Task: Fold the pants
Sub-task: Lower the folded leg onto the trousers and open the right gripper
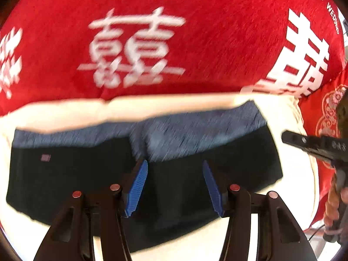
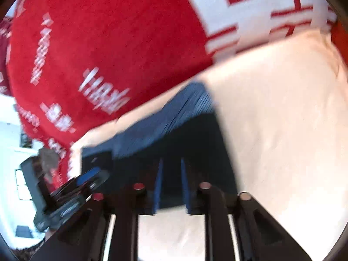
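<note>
**Folded pants on cream surface, both grippers clear above**

Background: a red blanket [image 1: 195, 43] fills the upper field of both views, from 9 through 12 to 3 o'clock. It carries large white double-happiness characters; at 1 o'clock in the left wrist view a line of small print reads "HAPPY WEDDING", partly cut off. Smaller white print in the right wrist view is too blurred to read.

Surface: a cream sheet [image 1: 65, 113] lies below the blanket and bears the garment.

Task item: the pants [image 1: 87, 174], black with a blue-grey band along the far edge, lie in a compact folded rectangle. The long axis runs 9 to 3 o'clock, across the line of the fingers. A small pinkish label [image 1: 45, 157] sits toward 9 o'clock; its text is illegible.

Left gripper [image 1: 175, 184]: directly over the pants' middle, jaws released, nothing between the blue pads.

Right gripper [image 2: 171, 187]: over the pants' right end, jaws parted narrowly, no cloth visibly pinched.

Judgement: the left hand is nearer the centre; any further fold would go along the long axis.
</note>
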`<state>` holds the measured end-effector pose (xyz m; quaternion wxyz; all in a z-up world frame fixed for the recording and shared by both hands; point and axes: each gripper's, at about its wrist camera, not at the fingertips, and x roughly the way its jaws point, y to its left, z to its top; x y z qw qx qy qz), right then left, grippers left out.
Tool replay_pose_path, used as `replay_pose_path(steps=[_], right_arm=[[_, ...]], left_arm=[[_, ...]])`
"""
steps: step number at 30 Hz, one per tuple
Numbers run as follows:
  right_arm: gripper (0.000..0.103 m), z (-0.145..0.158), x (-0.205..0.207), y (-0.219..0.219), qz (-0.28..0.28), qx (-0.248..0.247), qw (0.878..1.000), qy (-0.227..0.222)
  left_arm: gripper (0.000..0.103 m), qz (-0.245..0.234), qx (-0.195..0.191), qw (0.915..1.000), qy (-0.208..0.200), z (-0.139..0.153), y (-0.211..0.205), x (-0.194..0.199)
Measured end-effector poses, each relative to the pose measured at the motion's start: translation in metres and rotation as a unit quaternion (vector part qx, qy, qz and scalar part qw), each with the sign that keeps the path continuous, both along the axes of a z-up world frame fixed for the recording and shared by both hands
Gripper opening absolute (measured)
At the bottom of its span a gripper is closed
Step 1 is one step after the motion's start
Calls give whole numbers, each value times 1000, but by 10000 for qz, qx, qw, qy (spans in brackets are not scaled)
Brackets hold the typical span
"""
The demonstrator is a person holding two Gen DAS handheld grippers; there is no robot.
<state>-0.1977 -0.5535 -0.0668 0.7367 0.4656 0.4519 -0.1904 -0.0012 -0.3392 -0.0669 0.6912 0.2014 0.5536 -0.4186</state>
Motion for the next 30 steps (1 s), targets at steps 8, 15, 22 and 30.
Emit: replay_pose_path(steps=[8,15,22,30], right_arm=[[13,-54,45,-9,855,-253,9932,754],[13,-52,19,21,1008,-212,9924,668],[14,-42,8,50,1168,136,9912,600],[49,-29,15,67,1462,213,9880,457]], left_arm=[[55,148,655,9977,21,-66,-36,6],[55,-294,693,9967,-305,-62,-17,-20],[78,587,809,9949,-131,-52,9,-12],[78,1176,1233,9850,-280,-42,41,-23]])
